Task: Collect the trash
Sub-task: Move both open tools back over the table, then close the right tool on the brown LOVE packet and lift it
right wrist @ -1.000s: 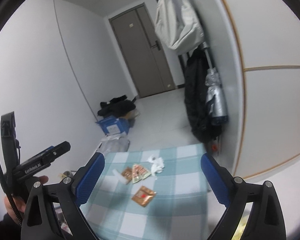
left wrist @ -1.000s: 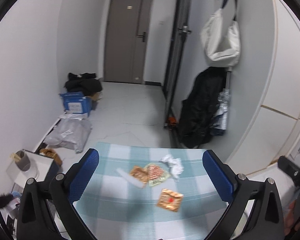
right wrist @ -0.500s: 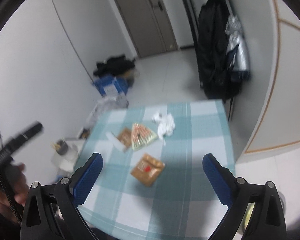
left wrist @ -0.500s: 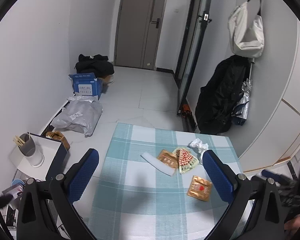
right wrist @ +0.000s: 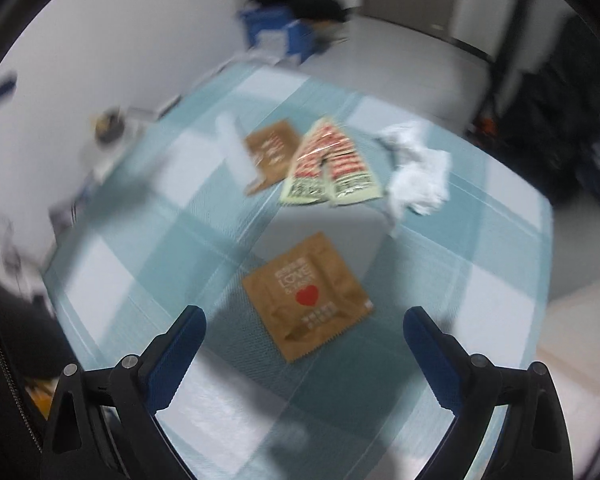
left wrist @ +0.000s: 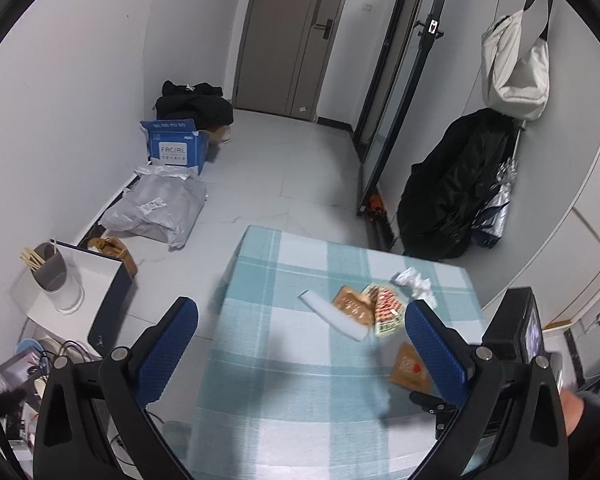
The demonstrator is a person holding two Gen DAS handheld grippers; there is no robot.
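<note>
R tongs [right wrist: 304, 332] dropped nearer heart wrapper [right wrist: 306, 294], corner-on | both tongs spread, L [left wrist: 300, 328] too

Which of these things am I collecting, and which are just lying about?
Trash on the checked tablecloth:
brown heart-printed wrapper
brown plain wrapper
red-and-white snack packet
crumpled white tissue
white flat strip

Just lying about:
blue cardboard box
grey plastic mailer bag
black hanging coat
</note>
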